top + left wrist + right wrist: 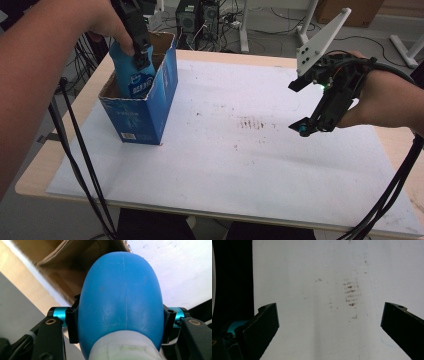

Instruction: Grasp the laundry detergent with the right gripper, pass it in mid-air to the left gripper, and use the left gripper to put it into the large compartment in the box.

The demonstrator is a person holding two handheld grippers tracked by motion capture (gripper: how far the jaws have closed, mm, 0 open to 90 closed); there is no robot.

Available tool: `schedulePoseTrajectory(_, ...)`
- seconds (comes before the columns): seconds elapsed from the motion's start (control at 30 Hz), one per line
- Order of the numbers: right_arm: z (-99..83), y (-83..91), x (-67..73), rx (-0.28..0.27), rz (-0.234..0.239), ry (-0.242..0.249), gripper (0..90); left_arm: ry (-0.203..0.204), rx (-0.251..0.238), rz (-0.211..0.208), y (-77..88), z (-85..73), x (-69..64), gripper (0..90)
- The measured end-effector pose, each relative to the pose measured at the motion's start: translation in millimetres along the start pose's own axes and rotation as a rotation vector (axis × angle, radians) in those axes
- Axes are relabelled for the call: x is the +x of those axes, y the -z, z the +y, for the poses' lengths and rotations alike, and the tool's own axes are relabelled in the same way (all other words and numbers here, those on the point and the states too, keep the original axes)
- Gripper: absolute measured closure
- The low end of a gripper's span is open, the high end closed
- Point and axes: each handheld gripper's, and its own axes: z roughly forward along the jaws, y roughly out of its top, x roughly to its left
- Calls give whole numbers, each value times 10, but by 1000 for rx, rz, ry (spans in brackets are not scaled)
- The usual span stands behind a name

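A blue bottle (131, 75) with a white neck stands partly inside an open blue cardboard box (145, 115) at the table's far left. My left gripper (141, 55) is shut on the bottle from above. In the left gripper view the bottle's rounded blue body (121, 297) sits clamped between the two jaws of that gripper (121, 322), with the box's brown inside (62, 255) beyond it. My right gripper (298, 106) hovers open over the right side of the table, nothing between its jaws (329, 315).
A white sheet (240, 165) covers most of the wooden table (35, 170), with brown smudges (252, 123) near its middle, seen also under the right gripper as smudges (350, 295). Cables hang off the front left. Computer cases and desk legs stand behind the table.
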Motion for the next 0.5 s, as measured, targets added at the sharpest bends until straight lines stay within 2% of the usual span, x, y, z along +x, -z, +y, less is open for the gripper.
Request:
schedulePoseTrajectory(0.07, 3, -7, 0, 4, 0, -1, 6, -79, 0, 18, -94, -5, 2, 380)
schedulePoseTrajectory(0.1, 5, -13, 2, 7, 1, -4, 6, -95, -1, 24, -136, -8, 2, 380)
schedulePoseTrajectory(0.27, 12, -42, -4, 17, 2, -4, 6, -141, -13, 26, -322, -24, 25, 379)
schedulePoseTrajectory(0.4, 9, -70, -6, 31, 2, -1, 6, -133, -21, 6, -460, -38, 46, 379)
schedulePoseTrajectory(0.47, 3, -83, -12, 38, 3, 1, 6, -158, -7, 6, -493, -36, 54, 379)
schedulePoseTrajectory(0.5, 1, -84, -15, 40, 2, -2, 6, -157, -4, 5, -506, -35, 57, 379)
